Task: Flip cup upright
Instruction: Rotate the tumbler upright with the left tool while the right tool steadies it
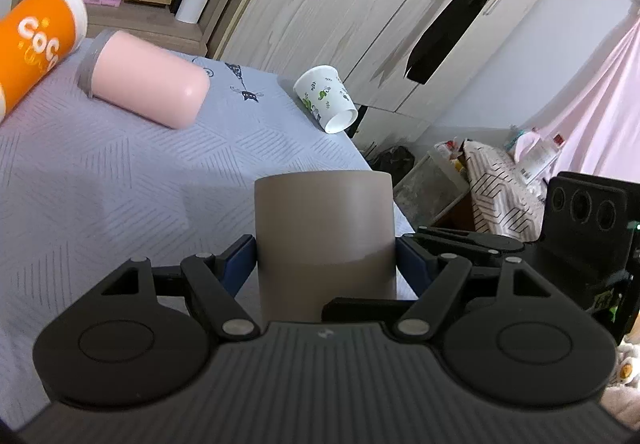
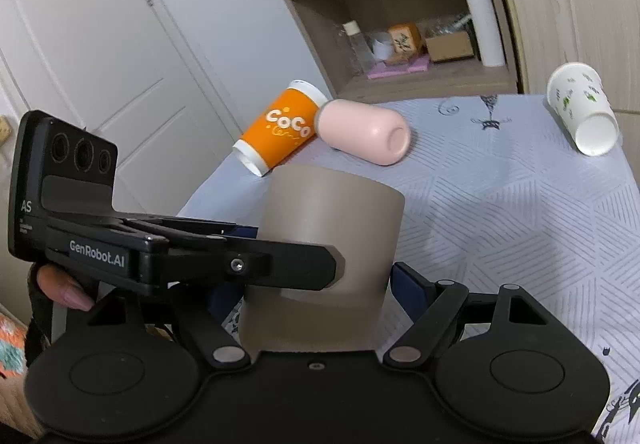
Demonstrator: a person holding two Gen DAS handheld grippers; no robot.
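A plain taupe cup (image 1: 325,232) stands between the blue pads of my left gripper (image 1: 326,264), which is shut on its sides. The same cup (image 2: 328,252) fills the right wrist view, where my right gripper (image 2: 320,296) is also closed against it, and the left gripper's black finger (image 2: 256,264) crosses in front of it. The cup is held above the near edge of the grey-blue bedspread (image 1: 120,172). Its opening is hidden in both views.
On the bedspread lie an orange "coco" cup (image 2: 280,128), a pink tumbler (image 2: 364,130) and a white leaf-patterned paper cup (image 2: 582,112), all on their sides. Wooden shelves (image 2: 400,24) stand behind the bed, a wardrobe (image 1: 360,4) beside it.
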